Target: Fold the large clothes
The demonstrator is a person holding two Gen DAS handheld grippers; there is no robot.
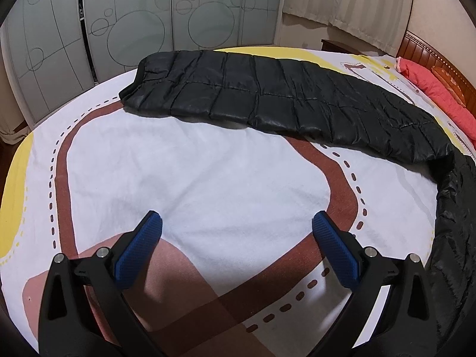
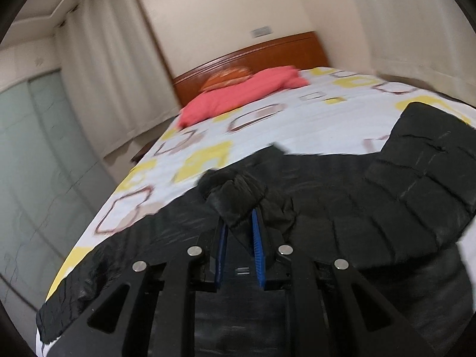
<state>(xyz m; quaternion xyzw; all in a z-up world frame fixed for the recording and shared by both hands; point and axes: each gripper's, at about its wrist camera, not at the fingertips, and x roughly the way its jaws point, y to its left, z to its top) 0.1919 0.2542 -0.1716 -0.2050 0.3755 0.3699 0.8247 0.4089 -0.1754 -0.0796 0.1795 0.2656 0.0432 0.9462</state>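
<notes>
**Right gripper clamps black coat over the bed; left stands empty**

Your right gripper (image 2: 239,223) is clenched on a bunched fold of the black quilted coat (image 2: 416,178), its blue pads (image 2: 256,238) nearly together with the fabric pinched between them. The gathered cloth stands up just beyond the fingertips, and the rest of the coat spreads below and to the right of the tool, across the near part of the bed (image 2: 297,119). This view is smeared with motion blur.

Your left gripper (image 1: 237,223) is released, jaws wide apart, with nothing between them, above the patterned sheet (image 1: 208,163). Past it, the coat (image 1: 267,98) lies flat in a long band across the far side of the bed, then curves down along the right edge of the view.

At the head of the bed, a red pillow (image 2: 238,95) rests against the wooden headboard (image 2: 253,53). Pale curtains (image 2: 113,74) hang beside it, and frosted wardrobe doors (image 1: 134,23) stand beyond the bed's far side.
</notes>
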